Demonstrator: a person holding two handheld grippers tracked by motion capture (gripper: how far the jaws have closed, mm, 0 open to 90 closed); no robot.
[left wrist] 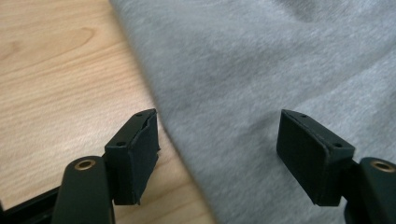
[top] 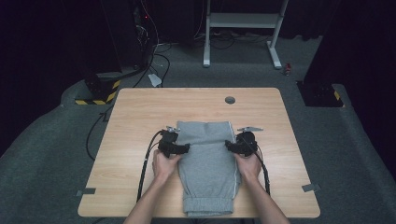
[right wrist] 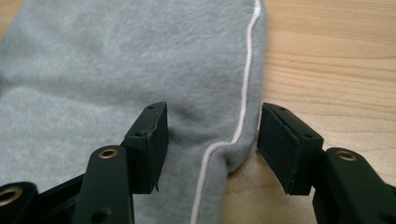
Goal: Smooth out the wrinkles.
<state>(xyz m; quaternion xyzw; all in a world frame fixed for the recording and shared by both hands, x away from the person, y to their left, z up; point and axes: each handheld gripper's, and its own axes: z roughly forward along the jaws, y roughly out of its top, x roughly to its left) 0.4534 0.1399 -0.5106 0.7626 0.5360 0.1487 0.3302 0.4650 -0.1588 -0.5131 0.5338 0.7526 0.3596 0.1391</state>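
Both grippers straddle the folded grey sweatpants: left gripper at 9 o'clock, right gripper at 3 o'clock, jaws apart, clamping nothing. No readable writing.

In front of you sits a light wooden desk with rounded corners. Near its far edge, you find a small round grey cable cap set into the wood. The desk stands on grey carpet. Beyond the far edge, a white metal stand rests on the floor, with loose black cables lying to its left. Yellow-and-black hazard-striped bases sit at the far left. Strips of grey tape mark the carpet beside the desk's near corners.
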